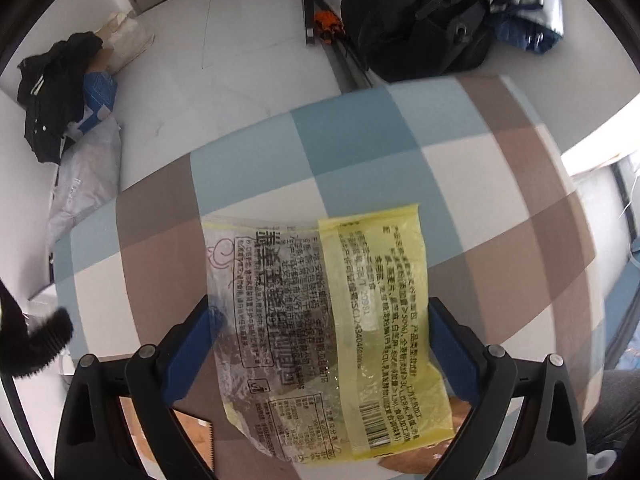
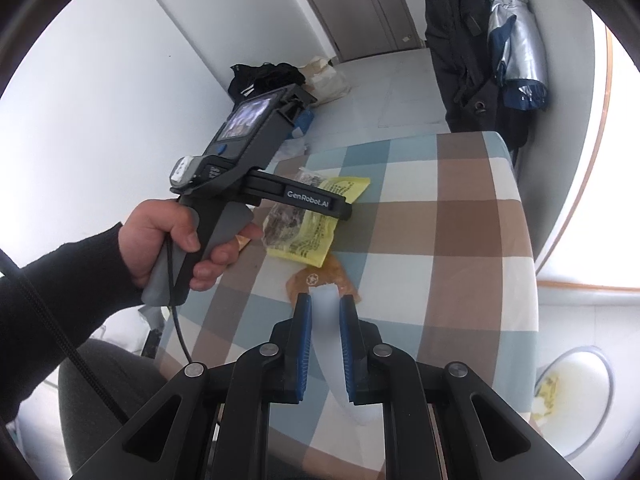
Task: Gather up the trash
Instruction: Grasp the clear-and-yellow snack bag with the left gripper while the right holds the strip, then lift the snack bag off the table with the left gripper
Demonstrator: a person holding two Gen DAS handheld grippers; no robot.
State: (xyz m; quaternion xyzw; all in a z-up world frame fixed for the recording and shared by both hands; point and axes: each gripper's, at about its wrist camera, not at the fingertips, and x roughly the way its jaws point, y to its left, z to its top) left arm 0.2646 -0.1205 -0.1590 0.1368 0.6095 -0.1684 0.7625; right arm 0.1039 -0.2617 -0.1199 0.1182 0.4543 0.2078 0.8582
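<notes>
A yellow and clear food wrapper lies flat on the checked tablecloth. My left gripper points down over it and is open, one blue finger at each side edge of the wrapper. In the right wrist view the same wrapper lies under the left gripper, which a hand holds. My right gripper is shut on a white translucent scrap that sticks out past its tips. Just beyond it an orange-brown wrapper lies on the cloth.
A white bin with yellow trash inside stands on the floor right of the table. A black bag and a folded umbrella hang beyond the far edge. Dark clothes and bags lie on the floor at the left.
</notes>
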